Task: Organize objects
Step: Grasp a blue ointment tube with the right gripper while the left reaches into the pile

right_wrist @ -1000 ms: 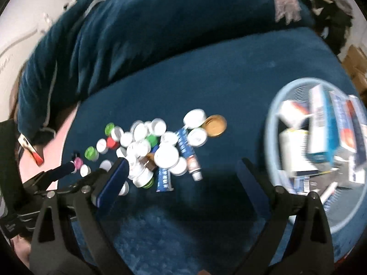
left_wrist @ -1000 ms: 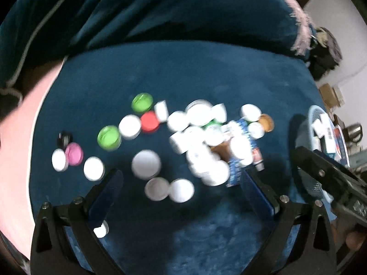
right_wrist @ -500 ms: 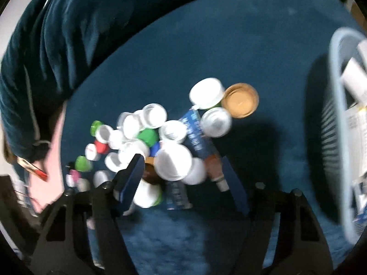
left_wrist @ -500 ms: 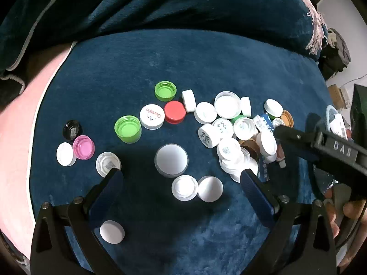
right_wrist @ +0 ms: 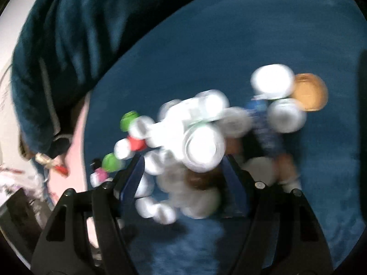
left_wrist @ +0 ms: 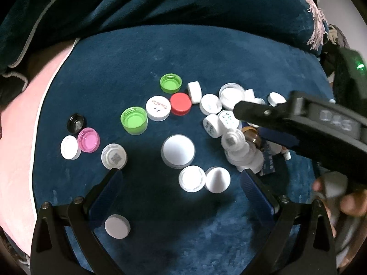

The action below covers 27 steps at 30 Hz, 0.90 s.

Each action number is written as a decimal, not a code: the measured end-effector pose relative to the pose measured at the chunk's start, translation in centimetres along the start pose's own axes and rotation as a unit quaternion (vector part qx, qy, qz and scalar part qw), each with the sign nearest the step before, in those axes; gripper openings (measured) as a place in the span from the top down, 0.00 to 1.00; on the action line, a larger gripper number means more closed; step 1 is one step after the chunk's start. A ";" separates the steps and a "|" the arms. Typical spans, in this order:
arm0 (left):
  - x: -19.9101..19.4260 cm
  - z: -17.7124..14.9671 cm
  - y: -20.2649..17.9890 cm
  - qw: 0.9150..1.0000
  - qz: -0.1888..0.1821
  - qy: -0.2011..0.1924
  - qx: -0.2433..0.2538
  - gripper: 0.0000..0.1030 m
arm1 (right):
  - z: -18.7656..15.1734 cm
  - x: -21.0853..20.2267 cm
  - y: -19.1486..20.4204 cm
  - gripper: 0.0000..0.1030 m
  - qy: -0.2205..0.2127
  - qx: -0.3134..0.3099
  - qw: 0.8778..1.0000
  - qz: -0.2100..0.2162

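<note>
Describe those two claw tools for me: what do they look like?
Each is a black plastic frame with triangular cut-outs, silver screws and two fingers faced with ribbed blue pads. The left gripper matches the right gripper. White lettering and a green light mark the right one's body.

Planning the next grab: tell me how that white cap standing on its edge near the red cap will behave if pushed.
The white cap on edge will probably roll or flop flat, since it rests on its rim. It looks like thin plastic, so likely light. The plush blue cloth may damp rolling.
</note>
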<state>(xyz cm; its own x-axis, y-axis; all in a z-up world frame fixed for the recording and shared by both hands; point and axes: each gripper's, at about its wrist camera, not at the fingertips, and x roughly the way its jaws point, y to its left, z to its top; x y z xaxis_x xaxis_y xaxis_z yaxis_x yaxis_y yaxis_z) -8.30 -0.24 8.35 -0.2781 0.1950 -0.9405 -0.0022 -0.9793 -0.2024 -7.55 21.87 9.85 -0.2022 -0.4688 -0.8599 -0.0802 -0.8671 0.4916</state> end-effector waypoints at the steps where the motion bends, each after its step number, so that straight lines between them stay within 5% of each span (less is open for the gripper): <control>1: 0.0 0.0 0.1 1.000 0.001 0.001 -0.001 0.01 | -0.1 -0.1 0.3 0.32 0.004 -0.005 1.000 0.009; 8: 0.4 0.1 -0.9 1.000 -0.011 0.002 0.007 0.01 | 0.7 -4.0 -3.7 0.36 -0.056 0.020 0.993 -0.103; 11: 0.5 0.1 -1.6 1.000 -0.020 0.004 0.015 0.01 | 0.9 -3.2 -5.6 0.72 -0.037 0.041 0.987 -0.149; 12: 0.6 0.1 -1.7 1.000 -0.022 0.003 0.017 0.01 | 1.0 -3.0 -5.8 0.77 -0.032 0.039 0.986 -0.156; 22: -0.6 -0.7 -4.7 0.996 -0.077 -0.015 0.046 0.01 | 1.1 -0.3 -5.7 0.77 0.005 -0.007 0.987 -0.161; 27: 1.0 -2.3 -8.3 0.982 -0.175 0.037 0.064 0.04 | 0.0 -2.3 -8.8 0.80 0.032 0.068 0.988 -0.135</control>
<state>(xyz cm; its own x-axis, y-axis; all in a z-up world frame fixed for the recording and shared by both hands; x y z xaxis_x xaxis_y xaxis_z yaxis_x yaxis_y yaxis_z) -6.32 8.19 8.46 -0.1693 0.5190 -0.8378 -0.2069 -0.8499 -0.4846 -6.43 30.55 7.49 -0.0940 -0.2373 -0.9669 -0.2540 -0.9333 0.2538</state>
